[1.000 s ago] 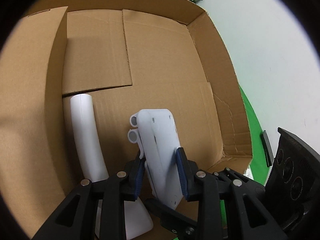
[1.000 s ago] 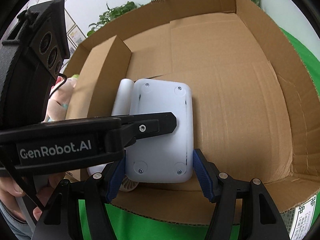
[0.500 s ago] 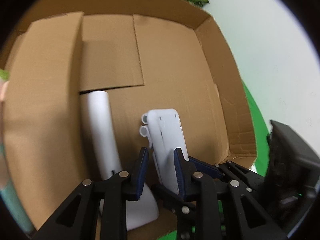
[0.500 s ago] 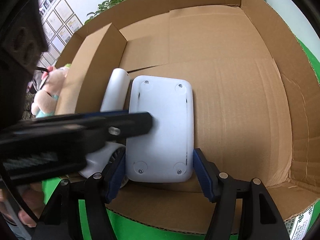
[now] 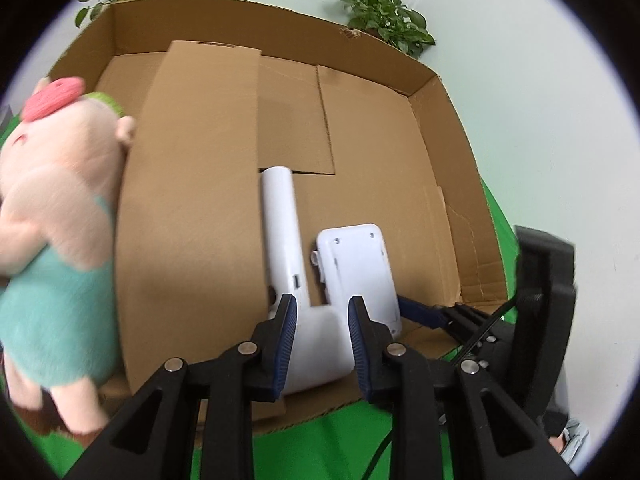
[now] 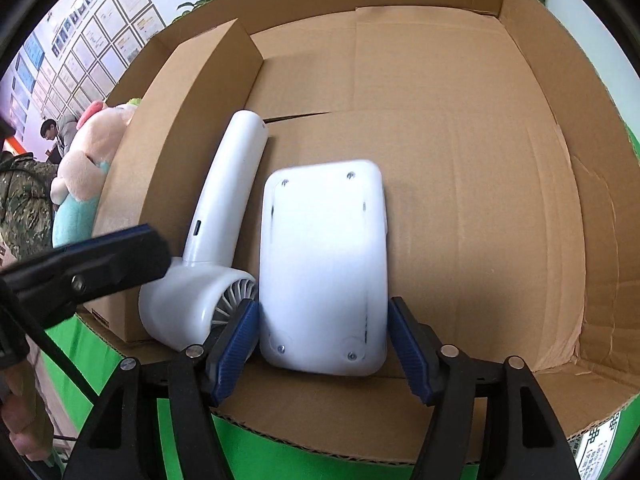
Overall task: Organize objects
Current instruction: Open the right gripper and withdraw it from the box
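A white flat device [image 6: 324,264] lies on the floor of the cardboard box [image 6: 460,152], beside a white hair dryer [image 6: 216,240]. My right gripper [image 6: 324,340] is open, with its blue pads on either side of the device's near end, not pressing it. My left gripper [image 5: 322,336] is open and empty over the box's front edge, its jaws framing the hair dryer's head [image 5: 316,344]. The device [image 5: 356,268] shows to the right of the dryer in the left wrist view. The left gripper's finger [image 6: 92,264] crosses the right wrist view.
A cardboard divider [image 5: 188,208] splits the box. A plush pig [image 5: 56,232] in a teal dress sits left of it, also in the right wrist view [image 6: 84,168]. Green cloth [image 6: 320,456] lies under the box. People stand far left [image 6: 24,184].
My left gripper let go of the white device, opened and drew back toward the box's front-left. The device now lies flat on the box floor. The right gripper stayed around it.
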### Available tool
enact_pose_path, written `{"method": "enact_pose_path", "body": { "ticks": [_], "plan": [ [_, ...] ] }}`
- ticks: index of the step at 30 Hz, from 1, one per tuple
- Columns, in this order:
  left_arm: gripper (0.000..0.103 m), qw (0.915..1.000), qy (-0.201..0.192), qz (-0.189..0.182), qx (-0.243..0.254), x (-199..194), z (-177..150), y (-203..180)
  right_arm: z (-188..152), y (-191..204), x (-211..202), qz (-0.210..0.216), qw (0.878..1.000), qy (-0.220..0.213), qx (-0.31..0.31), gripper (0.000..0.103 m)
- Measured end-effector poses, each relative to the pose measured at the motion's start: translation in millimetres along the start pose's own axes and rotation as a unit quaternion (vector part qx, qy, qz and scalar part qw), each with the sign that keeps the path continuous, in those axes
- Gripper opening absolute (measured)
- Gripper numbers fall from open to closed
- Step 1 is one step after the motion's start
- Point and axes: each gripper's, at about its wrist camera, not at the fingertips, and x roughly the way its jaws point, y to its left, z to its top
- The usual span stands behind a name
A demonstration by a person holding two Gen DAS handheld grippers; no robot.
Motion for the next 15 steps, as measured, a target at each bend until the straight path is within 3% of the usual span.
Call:
{"method": "enact_pose_path", "body": {
  "ticks": [3,5,6,7,9,10,11,13,15],
  "plan": [
    [0.026,0.9998,-0.019,0.004,0.003,-7,-8,1,-5,2,-18,0.011,1.0,-0.025,0.008,0.069],
    [0.026,0.9985,-0.047,0.024,0.013,-19,-15,-2,-13,6,-35,0.002,0.999,-0.053,0.004,0.08],
    [0.026,0.9968,-0.065,0.041,0.022,-27,-19,-4,-20,10,-45,-0.006,0.997,-0.07,0.0,0.094],
    [0.03,0.9942,-0.087,0.057,0.03,-36,-24,-8,-28,13,-55,-0.017,0.996,-0.089,-0.007,0.103],
    [0.058,0.9876,-0.128,0.082,0.041,-48,-29,-16,-52,21,-77,-0.046,0.991,-0.123,-0.025,0.102],
    [0.081,0.9796,-0.164,0.108,0.044,-58,-38,-20,-62,25,-84,-0.061,0.988,-0.135,-0.034,0.102],
    [0.087,0.9745,-0.183,0.122,0.045,-63,-43,-22,-68,21,-93,-0.067,0.986,-0.144,-0.039,0.102],
    [0.087,0.9624,-0.214,0.157,0.056,-70,-56,-30,-77,29,-100,-0.074,0.983,-0.162,-0.045,0.102],
    [0.087,0.9577,-0.211,0.185,0.064,-67,-64,-35,-82,30,-111,-0.081,0.978,-0.188,-0.04,0.102]
  ]
}}
